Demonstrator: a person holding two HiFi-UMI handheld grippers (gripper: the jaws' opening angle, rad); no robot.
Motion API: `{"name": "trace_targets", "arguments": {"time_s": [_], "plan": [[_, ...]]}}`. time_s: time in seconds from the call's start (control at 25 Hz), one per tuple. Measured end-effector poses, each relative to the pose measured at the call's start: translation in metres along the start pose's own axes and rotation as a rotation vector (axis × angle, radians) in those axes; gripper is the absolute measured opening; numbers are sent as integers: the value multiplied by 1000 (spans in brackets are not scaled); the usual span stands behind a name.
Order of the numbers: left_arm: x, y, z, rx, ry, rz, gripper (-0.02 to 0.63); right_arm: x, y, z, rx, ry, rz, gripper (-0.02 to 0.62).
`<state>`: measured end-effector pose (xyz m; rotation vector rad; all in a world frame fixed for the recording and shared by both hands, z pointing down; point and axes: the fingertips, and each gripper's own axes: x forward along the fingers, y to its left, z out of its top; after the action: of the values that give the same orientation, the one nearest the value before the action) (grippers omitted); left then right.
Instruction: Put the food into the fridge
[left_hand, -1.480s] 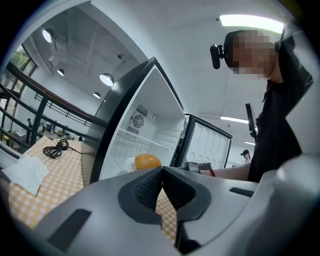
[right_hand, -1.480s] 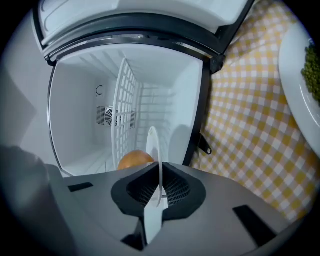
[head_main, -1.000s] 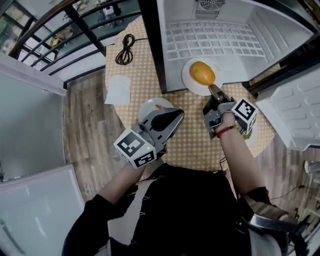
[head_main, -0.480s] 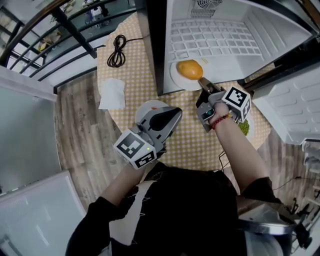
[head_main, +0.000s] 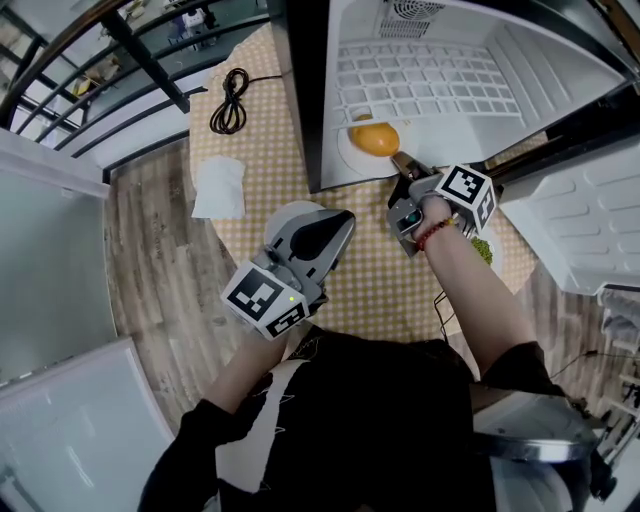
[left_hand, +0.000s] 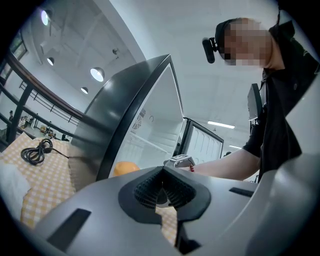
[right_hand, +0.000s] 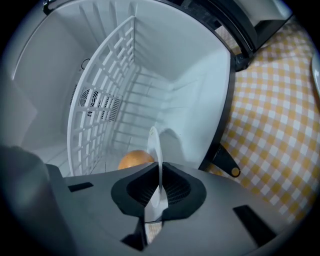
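Fruit (head_main: 375, 138) on plate (head_main: 346, 152), at fridge (head_main: 560, 60) opening. Right claw (head_main: 399, 164) pinched on plate rim; left claw (head_main: 338, 222) shut, empty, over surface (head_main: 380, 275). Risks: plate tilting in thin edge grip, fruit rolling off; rim knocking fridge wall.

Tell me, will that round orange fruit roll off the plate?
It might: the fruit looks round and smooth, sitting loose on a shallow plate. The right gripper pinches only the rim, so the plate could probably tip. It looks stiff, not bendy.

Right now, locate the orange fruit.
Upper centre of the head view: the orange fruit sits on the white plate gripped by the right tongs, at the mouth of the open fridge.
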<state>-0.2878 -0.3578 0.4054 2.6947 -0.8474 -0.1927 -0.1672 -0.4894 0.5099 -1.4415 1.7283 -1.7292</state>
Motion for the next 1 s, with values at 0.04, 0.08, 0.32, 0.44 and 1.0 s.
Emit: {"name": "trace_targets", "arguments": {"time_s": [0.04, 0.08, 0.32, 0.44, 1.0], "plan": [[0, -1, -1, -2, 1, 4, 15, 2, 0, 1, -4, 4, -2, 25], [0, -1, -2, -3, 3, 8, 14, 4, 0, 1, -9, 8, -3, 25], [-9, 6, 2, 11, -1, 48, 15, 18, 4, 1, -60, 39, -15, 25], [-14, 11, 5, 19, -2, 63, 14, 23, 6, 1, -85, 46, -25, 25], [-22, 20, 2, -7, -6, 87, 14, 38, 18, 2, -249, 45, -54, 26]]}}
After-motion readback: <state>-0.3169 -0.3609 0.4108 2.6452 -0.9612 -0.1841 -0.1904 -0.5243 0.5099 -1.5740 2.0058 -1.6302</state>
